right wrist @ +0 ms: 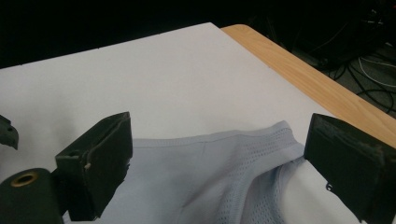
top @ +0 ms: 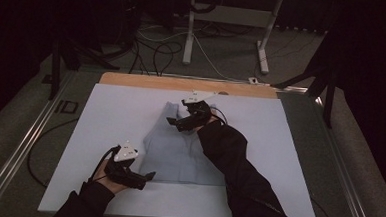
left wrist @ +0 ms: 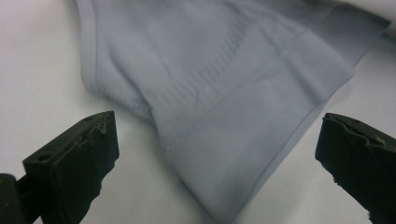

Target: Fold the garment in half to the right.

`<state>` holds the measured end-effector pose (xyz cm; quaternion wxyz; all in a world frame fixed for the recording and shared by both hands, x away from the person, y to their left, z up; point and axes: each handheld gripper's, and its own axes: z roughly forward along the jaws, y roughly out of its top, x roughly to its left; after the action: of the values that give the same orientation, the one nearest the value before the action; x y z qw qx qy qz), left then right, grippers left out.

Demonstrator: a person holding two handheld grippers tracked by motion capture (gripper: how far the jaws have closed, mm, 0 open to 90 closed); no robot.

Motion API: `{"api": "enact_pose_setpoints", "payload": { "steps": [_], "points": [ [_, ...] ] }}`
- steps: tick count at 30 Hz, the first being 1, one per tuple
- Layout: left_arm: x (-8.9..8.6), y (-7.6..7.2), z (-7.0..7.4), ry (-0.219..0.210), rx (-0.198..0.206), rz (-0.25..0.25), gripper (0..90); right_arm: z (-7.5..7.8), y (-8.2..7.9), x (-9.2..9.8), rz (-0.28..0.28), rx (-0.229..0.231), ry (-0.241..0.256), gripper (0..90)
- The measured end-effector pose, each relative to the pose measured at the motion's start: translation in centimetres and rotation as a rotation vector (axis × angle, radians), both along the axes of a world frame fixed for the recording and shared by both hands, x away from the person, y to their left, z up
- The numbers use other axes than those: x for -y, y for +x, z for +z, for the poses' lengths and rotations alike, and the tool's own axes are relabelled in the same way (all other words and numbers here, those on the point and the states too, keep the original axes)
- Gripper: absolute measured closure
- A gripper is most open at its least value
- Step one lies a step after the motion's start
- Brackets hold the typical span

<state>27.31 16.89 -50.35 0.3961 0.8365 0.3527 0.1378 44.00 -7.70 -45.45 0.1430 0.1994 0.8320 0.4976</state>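
**Now both tools line up on the garment, nothing pinched yet**

Clearly this is the approach step of handling the garment, a pale grey-blue sleeveless top lying flat on the white sheet that covers the counter. Neither tool has cloth in it.

The left tool sits low at the near left corner of the garment, its jaws spread wide. Seen along them in the left gripper view, the garment lies just ahead and between the two jaws, its hemmed corner pointing back toward the tool, with bare sheet directly under the tips. The right tool hovers over the far end of the garment, jaws likewise spread; in the right gripper view the mesh-textured strap and neckline lie between and just below its jaws, the strap end close to the jaw on the tool's right (whether it touches, I cannot tell).

I judge the next move calls for each tool to dip forward until one jaw slides under an edge, then press together on a single layer: the left on the hem corner ahead of it, the right on the strap beneath it. The risk, as I see it, is catching both layers or only pushing the cloth along.

Counted: one garment, two tools, one white sheet, one counter.
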Motion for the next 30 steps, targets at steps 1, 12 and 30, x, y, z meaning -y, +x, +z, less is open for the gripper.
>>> {"api": "enact_pose_setpoints", "payload": {
  "steps": [1, 12, 30],
  "points": [
    [0.0, 0.1, -0.2, 0.007, -0.006, -0.004, 0.8, 0.0, 0.0, 0.0, 0.0, 0.0, 0.0, 8.1],
    [0.4, 0.8, -1.7, 0.082, -0.085, 0.009, 18.4, -0.5, 0.2, -0.8, 0.013, -0.01, -0.015, 8.1],
    [1.3, 0.5, -2.2, 0.106, -0.132, -0.001, 53.2, -0.8, 0.5, -1.2, 0.015, -0.016, -0.021, 8.1]
  ]
}}
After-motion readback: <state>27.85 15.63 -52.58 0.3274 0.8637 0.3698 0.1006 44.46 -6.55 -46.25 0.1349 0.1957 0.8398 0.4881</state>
